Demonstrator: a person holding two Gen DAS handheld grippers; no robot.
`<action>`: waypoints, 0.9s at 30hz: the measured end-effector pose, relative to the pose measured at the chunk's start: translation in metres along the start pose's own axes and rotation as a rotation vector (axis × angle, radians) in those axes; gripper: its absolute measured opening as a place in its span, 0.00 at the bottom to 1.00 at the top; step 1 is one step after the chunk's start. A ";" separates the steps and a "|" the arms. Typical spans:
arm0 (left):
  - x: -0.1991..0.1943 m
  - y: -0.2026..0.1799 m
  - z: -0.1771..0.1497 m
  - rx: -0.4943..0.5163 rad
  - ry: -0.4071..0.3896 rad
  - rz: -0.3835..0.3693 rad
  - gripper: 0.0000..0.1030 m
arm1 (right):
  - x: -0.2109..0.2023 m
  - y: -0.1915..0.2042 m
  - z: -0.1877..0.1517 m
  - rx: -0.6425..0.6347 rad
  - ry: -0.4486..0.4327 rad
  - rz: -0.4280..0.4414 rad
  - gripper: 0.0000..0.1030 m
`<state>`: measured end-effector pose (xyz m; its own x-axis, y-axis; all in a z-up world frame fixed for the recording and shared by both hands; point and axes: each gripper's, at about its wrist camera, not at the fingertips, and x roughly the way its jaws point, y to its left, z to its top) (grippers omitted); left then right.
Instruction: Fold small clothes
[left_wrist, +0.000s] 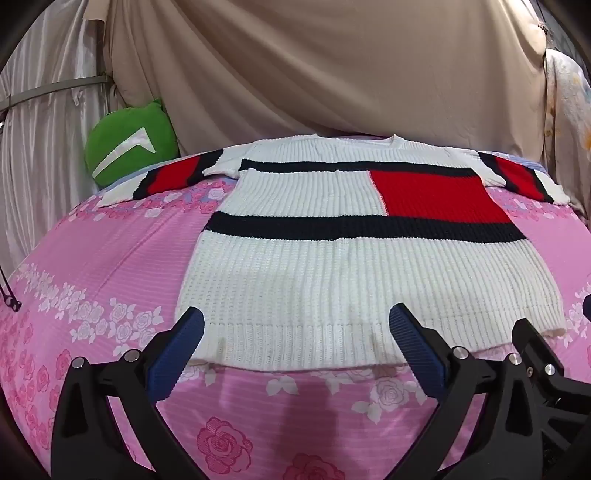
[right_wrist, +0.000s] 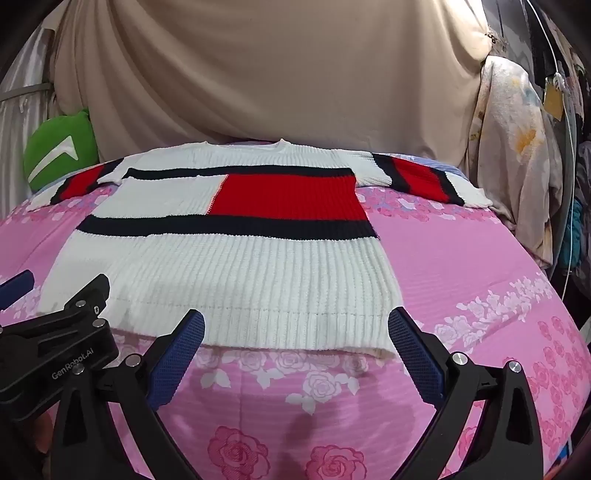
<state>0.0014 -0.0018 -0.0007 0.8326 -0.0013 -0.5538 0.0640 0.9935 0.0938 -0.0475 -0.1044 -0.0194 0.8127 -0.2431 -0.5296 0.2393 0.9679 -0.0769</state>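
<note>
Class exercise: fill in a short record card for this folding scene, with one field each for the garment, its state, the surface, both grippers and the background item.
garment: knit sweater, white with black stripes and a red block
state: spread flat, unfolded, sleeves out to both sides
surface: pink floral bedsheet
left gripper: open, over the hem, holding nothing
right gripper: open, over the hem near its right corner, holding nothing
background: green cushion at far left, beige curtain behind
</note>
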 end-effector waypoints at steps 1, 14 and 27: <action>-0.001 0.001 0.000 -0.016 -0.022 -0.008 0.95 | -0.001 0.000 -0.001 0.005 0.002 -0.001 0.95; -0.003 0.003 -0.001 -0.018 -0.013 -0.008 0.95 | 0.005 -0.002 -0.001 0.020 0.047 0.026 0.95; -0.002 0.003 -0.002 -0.014 -0.011 -0.007 0.95 | 0.007 -0.003 -0.001 0.024 0.048 0.029 0.95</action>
<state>-0.0012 0.0013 -0.0004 0.8384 -0.0097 -0.5450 0.0623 0.9950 0.0781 -0.0433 -0.1092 -0.0232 0.7930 -0.2108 -0.5717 0.2291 0.9725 -0.0408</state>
